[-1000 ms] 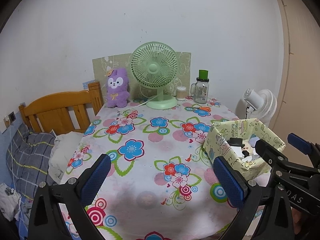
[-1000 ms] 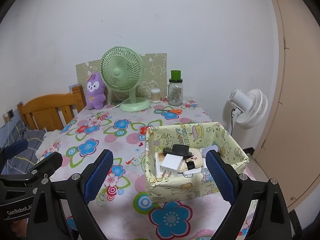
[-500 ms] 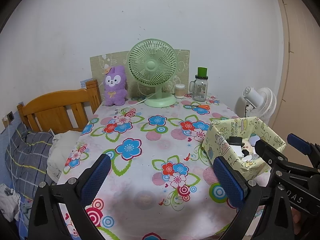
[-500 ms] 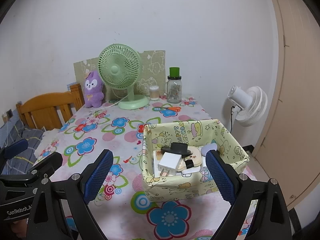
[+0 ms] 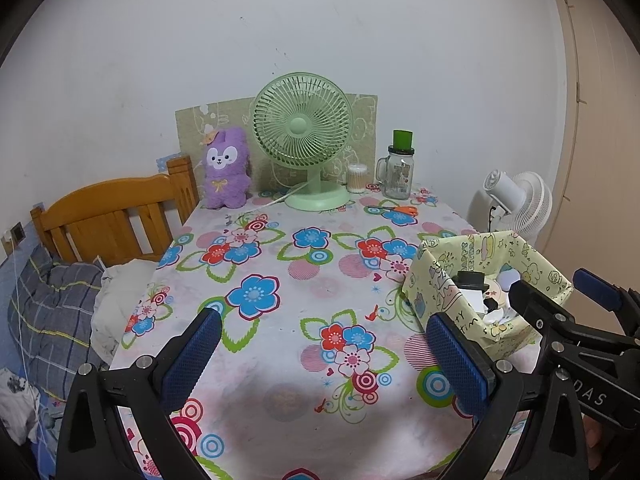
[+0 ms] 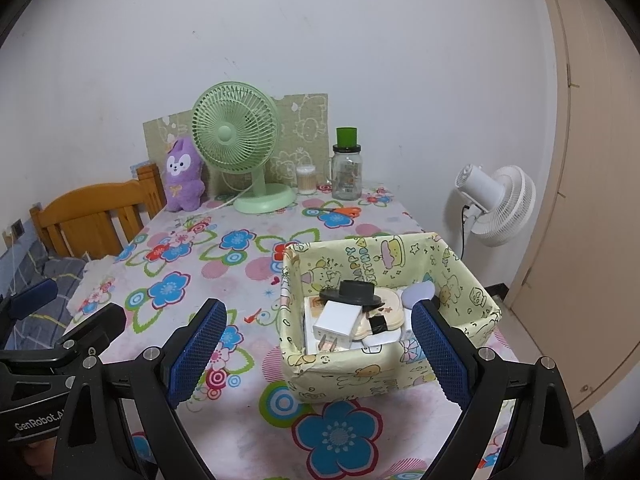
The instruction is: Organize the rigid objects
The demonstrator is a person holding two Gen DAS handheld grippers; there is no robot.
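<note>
A yellow cartoon-print box [image 6: 380,368] stands near the table's front right corner. It holds a white charger plug [image 6: 336,322], a black hat-shaped piece [image 6: 354,292], a beige round item [image 6: 386,304] and other small things. My right gripper [image 6: 318,346] hovers open and empty just in front of the box, with its right finger overlapping the box's right side. My left gripper [image 5: 326,360] is open and empty over the bare flowered tablecloth [image 5: 280,272], left of the box [image 5: 434,280]. Orange-handled scissors [image 5: 400,211] lie at the far side of the table.
Along the back wall stand a green desk fan [image 5: 304,136], a purple plush [image 5: 226,168], a cotton-swab tub [image 5: 357,178] and a green-lidded glass jar [image 5: 398,172]. A white floor fan [image 6: 496,204] stands right of the table. A wooden headboard [image 5: 112,216] and bedding lie left.
Both views have drifted only slightly. The box and its contents have not moved, and both grippers stay open and empty.
</note>
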